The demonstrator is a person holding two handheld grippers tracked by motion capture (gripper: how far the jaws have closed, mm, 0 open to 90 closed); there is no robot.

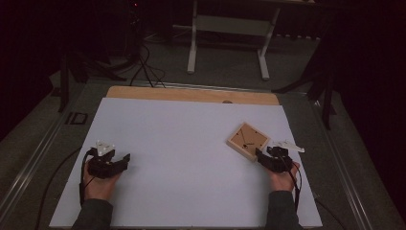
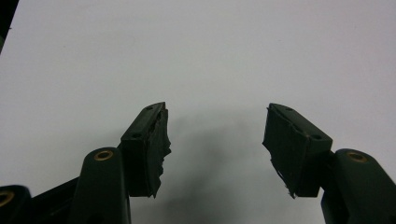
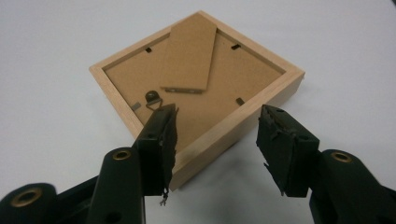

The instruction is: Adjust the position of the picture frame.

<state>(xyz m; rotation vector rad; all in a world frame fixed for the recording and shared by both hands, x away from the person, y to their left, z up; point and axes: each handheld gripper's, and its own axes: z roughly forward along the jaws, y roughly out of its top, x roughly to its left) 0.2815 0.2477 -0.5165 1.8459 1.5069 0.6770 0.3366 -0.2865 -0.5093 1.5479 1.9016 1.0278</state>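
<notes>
A small wooden picture frame [image 1: 247, 140] lies face down on the white table sheet [image 1: 182, 143], its brown backing board and folding stand up. In the right gripper view the picture frame [image 3: 196, 79] lies just ahead of my right gripper [image 3: 215, 135], whose open jaws straddle its near corner, the left jaw over the backing, the right jaw outside the edge. In the high view my right gripper [image 1: 261, 155] sits at the frame's near corner. My left gripper [image 1: 125, 159] rests at the left of the sheet, and its own view shows my left gripper [image 2: 215, 140] open over bare white surface.
A wooden strip [image 1: 191, 94] borders the sheet's far edge. Beyond the table stands a white-legged bench [image 1: 227, 28] with cables [image 1: 143, 67] on the dark floor. A metal rail [image 1: 38, 143] runs along the left side.
</notes>
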